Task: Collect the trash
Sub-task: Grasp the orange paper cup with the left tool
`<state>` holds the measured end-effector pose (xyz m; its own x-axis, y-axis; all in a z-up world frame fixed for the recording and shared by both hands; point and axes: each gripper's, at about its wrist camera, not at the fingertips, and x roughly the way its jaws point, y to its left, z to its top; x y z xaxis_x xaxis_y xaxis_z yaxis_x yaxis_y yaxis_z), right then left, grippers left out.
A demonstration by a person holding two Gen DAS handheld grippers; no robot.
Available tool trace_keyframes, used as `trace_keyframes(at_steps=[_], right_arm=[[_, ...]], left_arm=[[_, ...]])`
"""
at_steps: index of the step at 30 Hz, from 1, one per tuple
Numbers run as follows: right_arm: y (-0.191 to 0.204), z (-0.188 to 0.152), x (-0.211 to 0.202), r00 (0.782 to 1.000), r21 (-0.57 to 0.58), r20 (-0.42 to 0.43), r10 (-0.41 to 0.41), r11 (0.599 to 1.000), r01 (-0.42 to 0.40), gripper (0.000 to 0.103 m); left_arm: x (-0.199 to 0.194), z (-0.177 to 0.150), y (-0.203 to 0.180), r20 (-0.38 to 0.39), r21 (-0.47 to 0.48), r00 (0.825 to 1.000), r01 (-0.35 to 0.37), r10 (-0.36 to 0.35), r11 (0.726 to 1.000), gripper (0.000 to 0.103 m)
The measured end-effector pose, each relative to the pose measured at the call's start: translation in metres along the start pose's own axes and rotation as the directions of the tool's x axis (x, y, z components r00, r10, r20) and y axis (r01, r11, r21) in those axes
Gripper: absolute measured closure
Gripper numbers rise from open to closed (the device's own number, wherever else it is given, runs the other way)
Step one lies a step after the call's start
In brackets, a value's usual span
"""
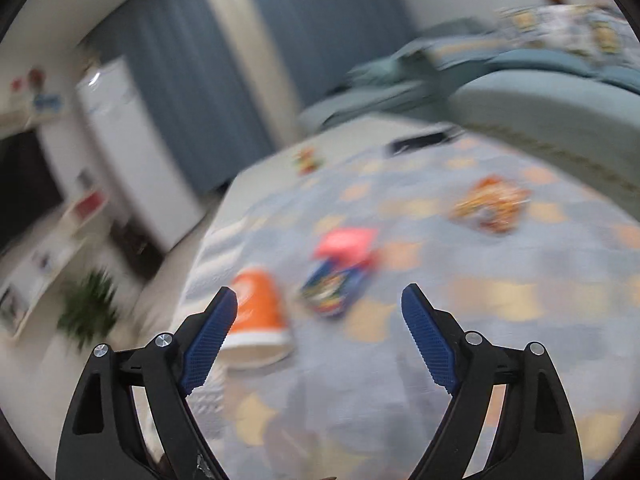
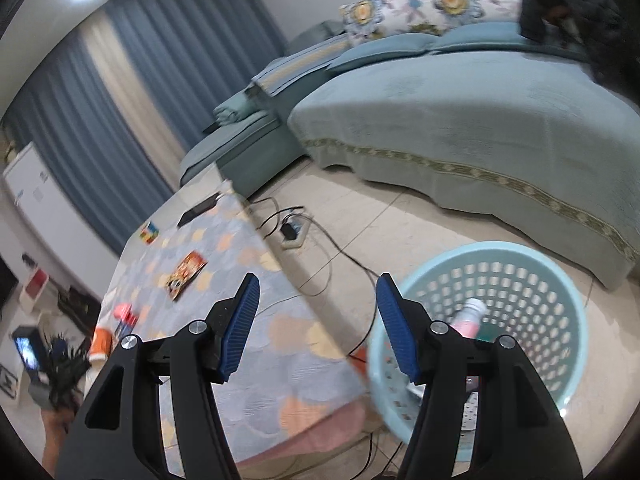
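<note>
Blue ribbed pads on my left gripper [image 1: 318, 294] stand spread wide with nothing between them, low in the frame, hovering above the patterned tablecloth [image 1: 500, 320]. Just beyond the left pad lies an orange cup [image 1: 258, 312] on its side, white rim toward me. Right of it, near centre, sits a pink-and-blue wrapper [image 1: 340, 272], and further off at the right an orange snack bag [image 1: 490, 204]. All blurred, so I can't read any labels.

My right gripper [image 2: 318, 280] is parted too, carrying nothing, poised between the table edge and the pale blue basket [image 2: 560, 280] at lower right. Inside the basket a pink-and-white bottle [image 2: 472, 316] already lies, along with something I can't make out beneath it.

So I judge I'm between pickups: some trash binned, three pieces waiting on the table. Next call, I'd say, is the left gripper dropping onto the cup, closest to it, straddling its body and squeezing gently, since a tipped cup may roll.
</note>
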<state>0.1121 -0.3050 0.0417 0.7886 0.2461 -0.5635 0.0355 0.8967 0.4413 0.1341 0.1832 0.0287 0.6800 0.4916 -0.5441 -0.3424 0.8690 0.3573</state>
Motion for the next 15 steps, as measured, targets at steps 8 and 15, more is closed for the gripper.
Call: trace_keyframes(at_steps=[8, 15], right_arm=[[0.057, -0.02, 0.034, 0.999, -0.137, -0.052, 0.007, 0.99, -0.014, 0.046], [0.094, -0.029, 0.046, 0.996, -0.197, -0.079, 0.047, 0.978, -0.062, 0.046]], left_arm=[[0.04, 0.004, 0.048, -0.096, -0.21, 0.995, 0.021, -0.042, 0.978, 0.021], [0.106, 0.021, 0.069, -0.235, -0.195, 0.971, -0.082, 0.035, 0.977, 0.021]])
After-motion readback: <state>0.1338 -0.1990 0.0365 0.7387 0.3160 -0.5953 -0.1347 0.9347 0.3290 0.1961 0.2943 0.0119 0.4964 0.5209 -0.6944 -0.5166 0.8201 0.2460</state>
